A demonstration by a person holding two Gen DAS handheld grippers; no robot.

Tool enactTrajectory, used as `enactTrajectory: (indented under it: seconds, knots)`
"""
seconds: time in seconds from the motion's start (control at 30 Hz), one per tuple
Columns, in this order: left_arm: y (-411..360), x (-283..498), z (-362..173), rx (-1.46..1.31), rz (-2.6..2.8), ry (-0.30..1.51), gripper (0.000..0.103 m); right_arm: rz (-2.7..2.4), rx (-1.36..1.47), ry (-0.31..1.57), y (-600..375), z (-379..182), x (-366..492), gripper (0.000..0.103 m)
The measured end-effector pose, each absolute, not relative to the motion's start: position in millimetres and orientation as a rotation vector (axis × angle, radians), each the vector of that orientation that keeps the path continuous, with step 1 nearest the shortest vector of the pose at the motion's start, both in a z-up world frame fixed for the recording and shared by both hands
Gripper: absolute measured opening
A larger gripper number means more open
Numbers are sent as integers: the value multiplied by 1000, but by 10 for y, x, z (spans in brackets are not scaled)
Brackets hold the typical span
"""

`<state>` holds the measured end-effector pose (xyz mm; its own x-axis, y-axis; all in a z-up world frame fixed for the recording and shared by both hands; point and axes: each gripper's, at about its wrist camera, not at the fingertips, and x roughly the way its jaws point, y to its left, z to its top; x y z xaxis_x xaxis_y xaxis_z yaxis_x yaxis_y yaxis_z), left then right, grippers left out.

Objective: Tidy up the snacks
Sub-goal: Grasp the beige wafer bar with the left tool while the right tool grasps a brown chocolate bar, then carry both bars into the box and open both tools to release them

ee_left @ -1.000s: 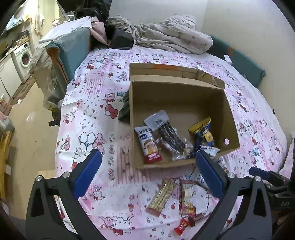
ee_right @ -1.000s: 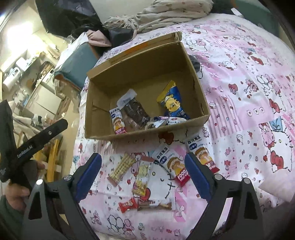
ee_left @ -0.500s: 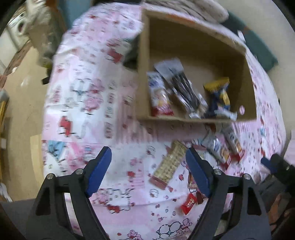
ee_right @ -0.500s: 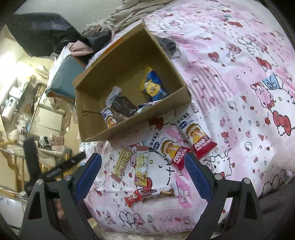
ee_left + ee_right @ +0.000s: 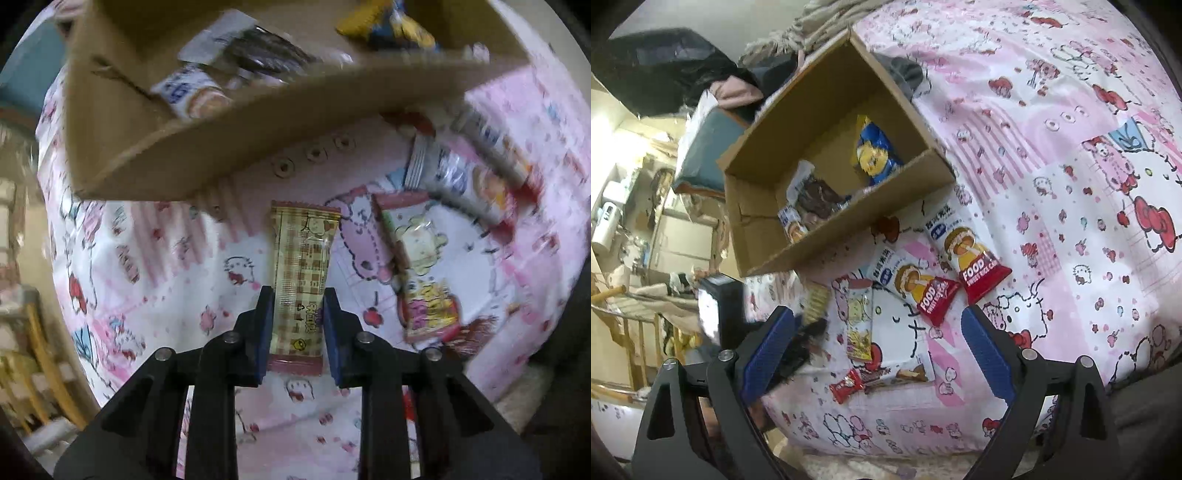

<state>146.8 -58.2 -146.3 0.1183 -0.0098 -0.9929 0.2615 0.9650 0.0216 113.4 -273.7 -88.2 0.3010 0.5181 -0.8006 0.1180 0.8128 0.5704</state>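
A: What do the left tongs point(image 5: 298, 325) have?

B: Their jaws have just been closing and now stand narrow, blue pads against both long edges of the tan checked biscuit packet with maroon ends point(image 5: 301, 280). The packet lies flat on the pink cartoon-print bedsheet point(image 5: 159, 258), and the tongs point straight down at it.

A: And the right tongs point(image 5: 877, 354)?

B: Spread wide above the sheet, with nothing between the pads.

A: What lies close by?

B: Just right of the gripped packet, a yellow and pink cartoon-print packet point(image 5: 421, 269). From the right wrist view, a small red wrapped candy point(image 5: 846, 386) sits nearest the bed's edge, with a long pale wrapper point(image 5: 901, 373) beside it.

A: Further out?

B: Two white and red packets marked FOOD point(image 5: 916, 284) point(image 5: 967, 254) lie side by side near the box's front wall.

A: The box itself?

B: An open brown cardboard box point(image 5: 831, 243) stands on the bed, holding a blue and yellow bag point(image 5: 875, 155), a dark snack in clear wrap point(image 5: 816, 197) and another white and red packet point(image 5: 792, 223).
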Motion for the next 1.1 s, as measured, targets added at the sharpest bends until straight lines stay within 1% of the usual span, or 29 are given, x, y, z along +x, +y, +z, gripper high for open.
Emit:
enactTrajectory:
  seconds: [0.1,0.17,0.2,0.3,0.37,0.4,0.47,0.5,0.53,0.7,0.77,0.8,0.83,0.97,1.1]
  knots:
    - [-352,1392,-1218,44,-164,1441,22,336,532,1360,-2546,-1026,1179,94]
    - [-204,1309,-1082,-44,-155,1440,22,407,399,1477,-2273,-1149,1195,94]
    - [-138,1257,-996,-71,-149,1426,22,443,335,1501,-2158,-1165,1195,94]
    - [-15,1168,-886,-126,-134,1404,22,558,30,1538,-1754,-1180,1150,94]
    - [21,1119,-857,-157,-133,1400,22,660,-249,1508,-1459,-1206,1062,94]
    - [6,1104,-828,-160,-142,1397,22,699,-345,1508,-1367,-1248,1021,94]
    - [-11,1135,-804,-144,-159,1382,22,787,-556,1503,-1175,-1370,915,91]
    - [-17,1135,-774,-136,-165,1373,22,812,-618,1499,-1126,-1423,877,86]
    - [-3,1157,-763,-136,-170,1369,22,833,-664,1504,-1085,-1482,851,83]
    - [-56,1164,-757,-150,-208,1366,22,844,-700,1527,-1050,-1723,902,82]
    - [-71,1163,-753,-146,-218,1365,22,857,-694,1518,-1079,-1727,911,70]
    - [-73,1165,-751,-145,-219,1364,22,888,-680,1525,-1113,-1702,910,28]
    - [-67,1167,-751,-147,-218,1363,22,909,-653,1530,-1148,-1649,925,17]
    - [-24,1174,-729,-172,-200,1352,22,929,-469,1472,-1340,-1282,1034,17]
    - [0,1194,-705,-187,-176,1336,22,916,-284,1365,-1532,-863,1093,17]
